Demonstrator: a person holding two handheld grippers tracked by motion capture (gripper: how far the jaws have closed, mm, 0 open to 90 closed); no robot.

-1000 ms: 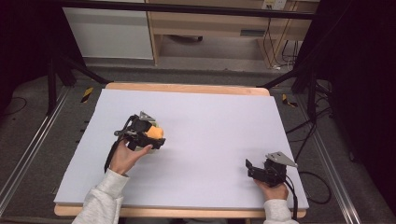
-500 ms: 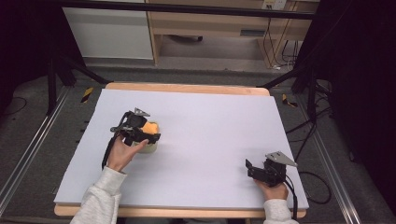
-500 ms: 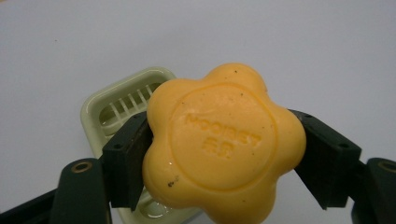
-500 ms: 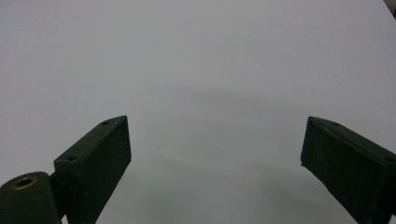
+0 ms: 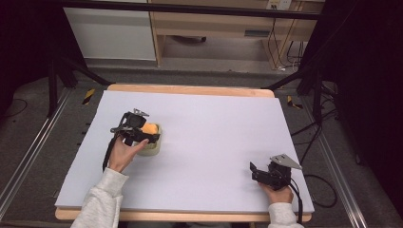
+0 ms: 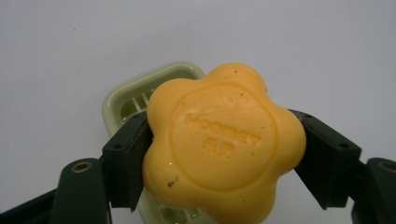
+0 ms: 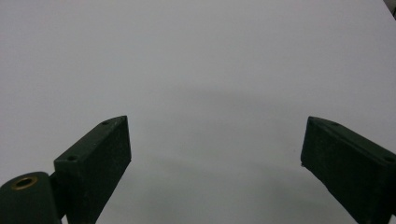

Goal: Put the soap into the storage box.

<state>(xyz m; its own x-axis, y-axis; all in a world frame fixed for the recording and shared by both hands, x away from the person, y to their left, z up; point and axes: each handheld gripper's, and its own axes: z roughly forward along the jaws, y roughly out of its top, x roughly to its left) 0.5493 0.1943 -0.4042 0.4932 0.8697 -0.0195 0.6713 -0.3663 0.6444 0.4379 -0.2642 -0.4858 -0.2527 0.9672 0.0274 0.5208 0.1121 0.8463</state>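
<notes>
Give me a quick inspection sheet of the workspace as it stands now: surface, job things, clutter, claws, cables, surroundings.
Surface: white sheet over a wooden table, clean and flat.
Job's things: yellow flower-shaped soap, embossed lettering on top, held above a pale green slatted soap dish; whether the soap touches the dish cannot be told.
Clutter: nothing seen.
Claws: left claw shut on the soap, pads on opposite sides; right claw open, holding nothing, low over bare sheet near the front right.
Cables: a black cable trails from the left claw along the hand; another loops off the table's right edge behind the right claw.
Surroundings: wooden cabinet behind the table, dark stand legs, metal rails along both sides.
</notes>
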